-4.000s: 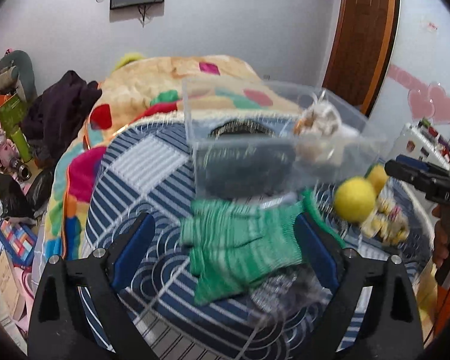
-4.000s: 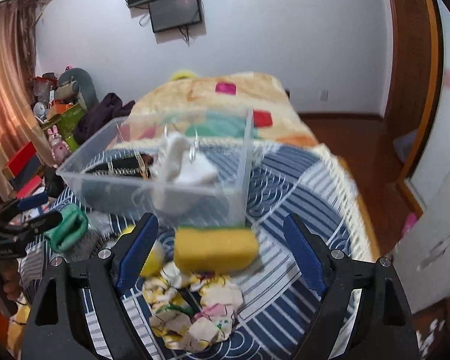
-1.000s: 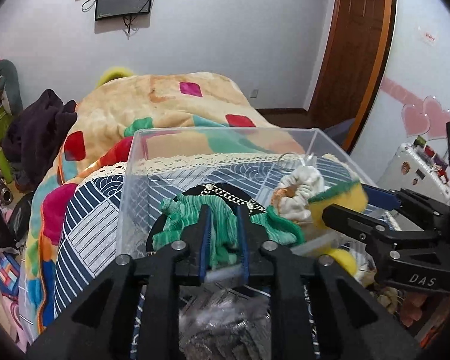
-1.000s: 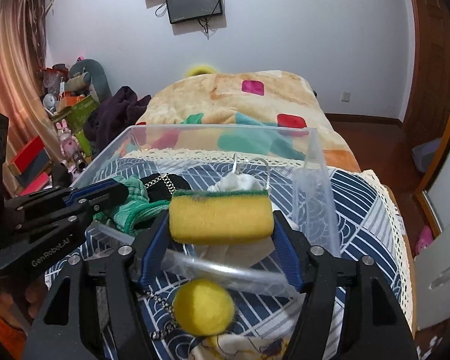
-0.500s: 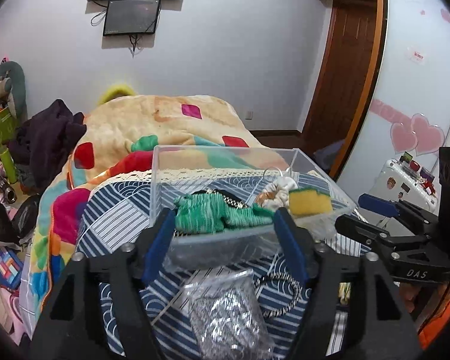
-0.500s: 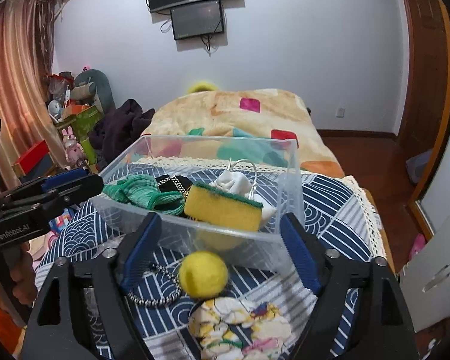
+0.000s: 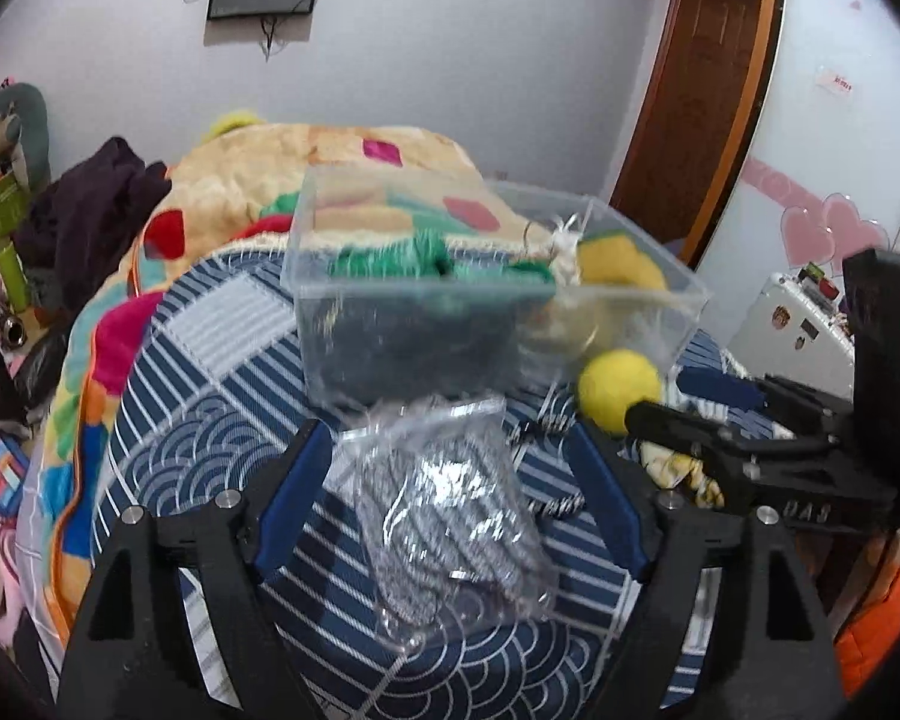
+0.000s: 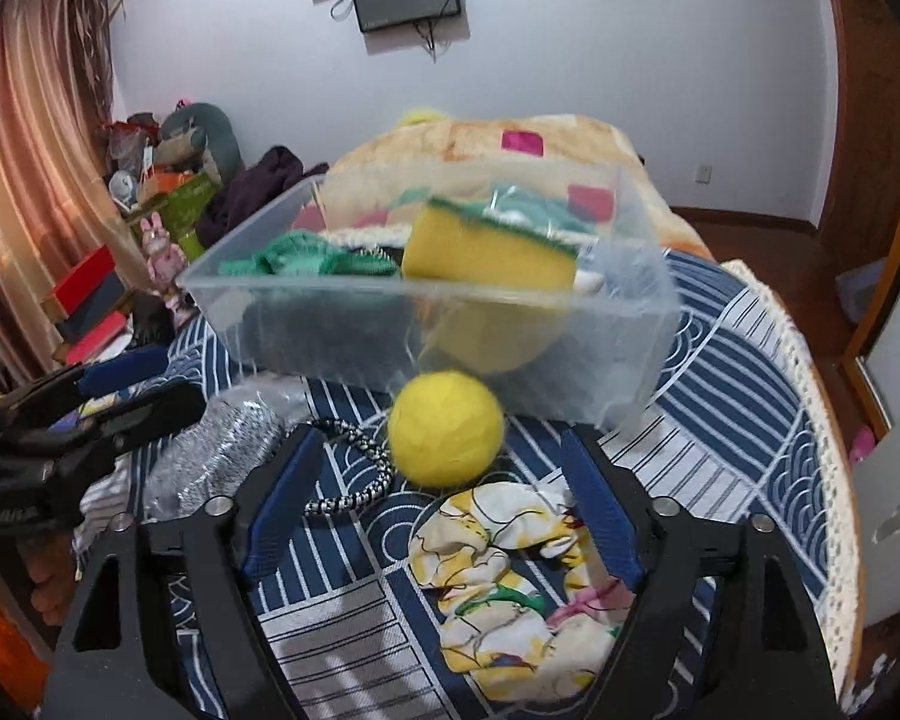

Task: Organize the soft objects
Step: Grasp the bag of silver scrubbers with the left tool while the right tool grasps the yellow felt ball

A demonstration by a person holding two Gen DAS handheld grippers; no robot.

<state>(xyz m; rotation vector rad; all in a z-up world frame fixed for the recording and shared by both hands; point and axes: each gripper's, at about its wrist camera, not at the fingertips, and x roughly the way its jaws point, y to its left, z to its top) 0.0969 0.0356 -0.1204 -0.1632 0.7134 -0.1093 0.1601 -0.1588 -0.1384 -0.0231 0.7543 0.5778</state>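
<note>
Already binned in the clear plastic box (image 8: 624, 324), frame centre: green knitted gloves (image 8: 294, 261), yellow-green sponge (image 8: 486, 255). Outstanding below it: yellow felt ball (image 8: 445, 429), floral scrunchie (image 8: 510, 588), bagged silver scourer (image 7: 444, 498). Left gripper (image 7: 450, 480) and right gripper (image 8: 438, 492) are spread apart, empty.

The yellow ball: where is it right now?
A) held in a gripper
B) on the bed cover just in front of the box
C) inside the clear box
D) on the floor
B: the yellow ball lies on the striped bed cover against the front of the clear box, with the open right gripper near it.

Right gripper (image 8: 444, 504) gapes around yellow ball (image 8: 445, 429), before clear bin (image 8: 510, 348).
</note>
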